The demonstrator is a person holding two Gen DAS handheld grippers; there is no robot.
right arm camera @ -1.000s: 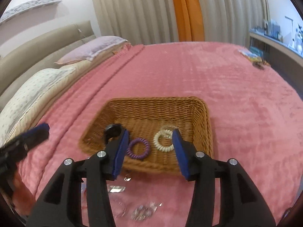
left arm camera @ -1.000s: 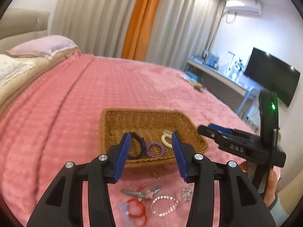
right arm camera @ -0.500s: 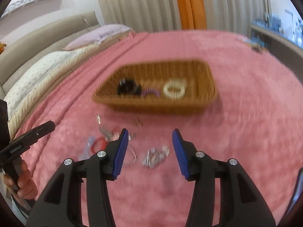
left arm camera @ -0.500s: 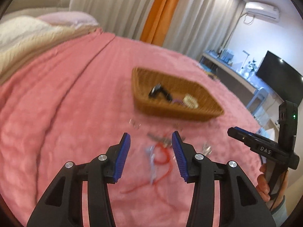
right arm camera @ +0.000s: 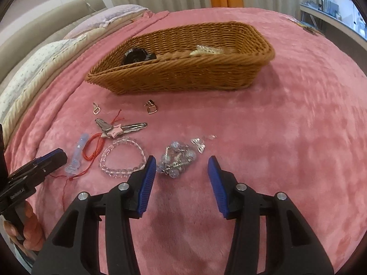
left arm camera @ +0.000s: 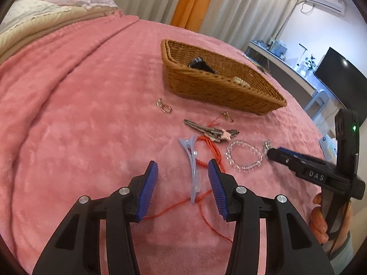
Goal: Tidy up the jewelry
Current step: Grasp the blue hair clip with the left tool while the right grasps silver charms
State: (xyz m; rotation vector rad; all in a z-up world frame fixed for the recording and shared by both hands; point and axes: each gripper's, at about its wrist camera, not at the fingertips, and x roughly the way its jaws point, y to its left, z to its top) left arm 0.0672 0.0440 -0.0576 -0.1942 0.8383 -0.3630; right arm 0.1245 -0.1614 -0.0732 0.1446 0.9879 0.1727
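Left wrist view: both claws pulled back from over the wicker basket (left arm camera: 220, 89) within the last second, left claw (left arm camera: 183, 190) spread around the blue hair clip (left arm camera: 193, 167), right claw (right arm camera: 182, 186) spread near the bead cluster (right arm camera: 177, 158) on the bed, so next pickups are judged imminent.

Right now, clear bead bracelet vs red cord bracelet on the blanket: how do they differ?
The clear bead bracelet is a string of see-through beads lying as an open round ring; the red cord bracelet is thin braided cord, collapsed into a narrow loop with loose tails trailing off. The red one touches the blue hair clip; the clear one lies apart from it. Both lie on the pink blanket, outside the basket.
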